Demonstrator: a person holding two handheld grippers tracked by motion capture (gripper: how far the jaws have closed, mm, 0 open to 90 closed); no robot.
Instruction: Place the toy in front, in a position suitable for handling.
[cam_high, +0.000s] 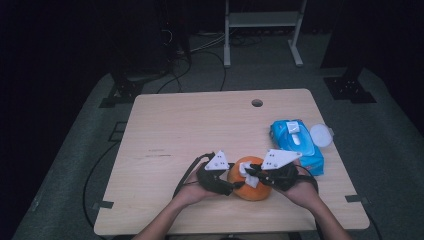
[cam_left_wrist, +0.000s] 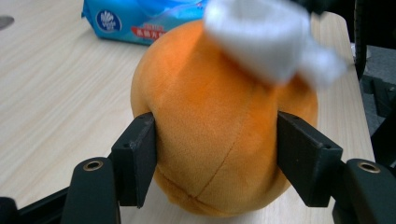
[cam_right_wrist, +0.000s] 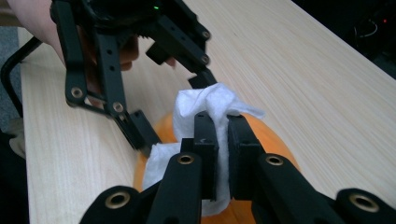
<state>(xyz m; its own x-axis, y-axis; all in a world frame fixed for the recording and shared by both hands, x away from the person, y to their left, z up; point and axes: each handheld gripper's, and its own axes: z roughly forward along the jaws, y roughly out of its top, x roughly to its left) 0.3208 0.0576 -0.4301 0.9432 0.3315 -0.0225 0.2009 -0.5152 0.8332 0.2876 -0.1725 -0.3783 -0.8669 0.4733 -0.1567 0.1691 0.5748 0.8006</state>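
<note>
An orange plush ball (cam_high: 253, 190) rests on the wooden table (cam_high: 200, 125) near its front edge. My left gripper (cam_high: 234, 186) comes from the left and has a jaw pressed into each side of the ball (cam_left_wrist: 219, 135). In the left gripper view its pads (cam_left_wrist: 137, 158) dent the plush. My right gripper (cam_high: 251, 175) reaches in from the right, shut on a white wipe (cam_right_wrist: 201, 105) that lies folded over the top of the ball (cam_right_wrist: 275, 140). The wipe (cam_left_wrist: 261, 37) looks blurred in the left gripper view.
A blue pack of wet wipes (cam_high: 297, 145) lies right of the ball, with a round white lid (cam_high: 320, 135) beside it at the table's right edge. A cable hole (cam_high: 257, 103) sits near the far edge. A metal frame stands on the floor beyond.
</note>
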